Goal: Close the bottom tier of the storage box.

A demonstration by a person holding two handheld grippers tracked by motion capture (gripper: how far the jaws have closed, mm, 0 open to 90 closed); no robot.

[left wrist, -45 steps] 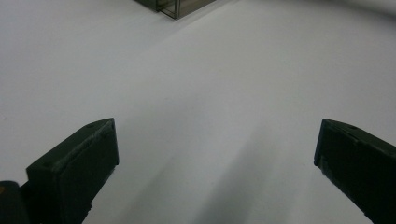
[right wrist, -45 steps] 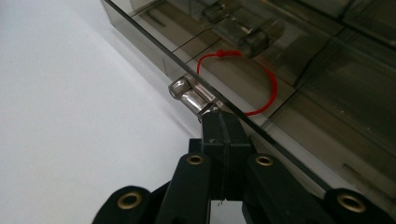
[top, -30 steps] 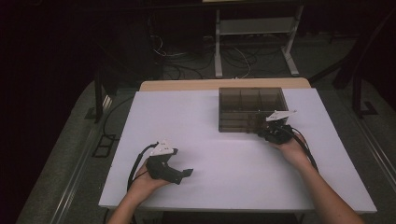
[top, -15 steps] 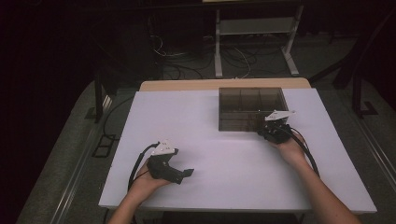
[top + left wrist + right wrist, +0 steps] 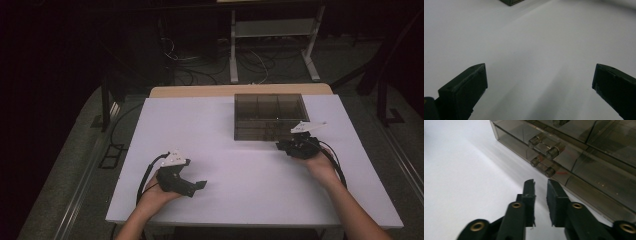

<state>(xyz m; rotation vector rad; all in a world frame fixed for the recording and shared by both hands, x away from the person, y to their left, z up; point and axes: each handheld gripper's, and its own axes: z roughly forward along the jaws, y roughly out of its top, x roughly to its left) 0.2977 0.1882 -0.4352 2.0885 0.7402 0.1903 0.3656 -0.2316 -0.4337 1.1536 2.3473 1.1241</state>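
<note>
Smoky see-through plastic, that's the compartment box [image 5: 270,116] sitting in the upper right of the white table [image 5: 240,190] in the high view, with loads of bare smooth tabletop in the middle and lower left. The right gripper [image 5: 540,184] has its jaws nearly together with only a thin gap, nothing between them, just beside the box's near wall by two stubby clear latches [image 5: 543,165]. The left gripper [image 5: 201,185] sits well apart at lower left, jaws spread wide over blank table.

Overhead forward view; two close table-level views.
</note>
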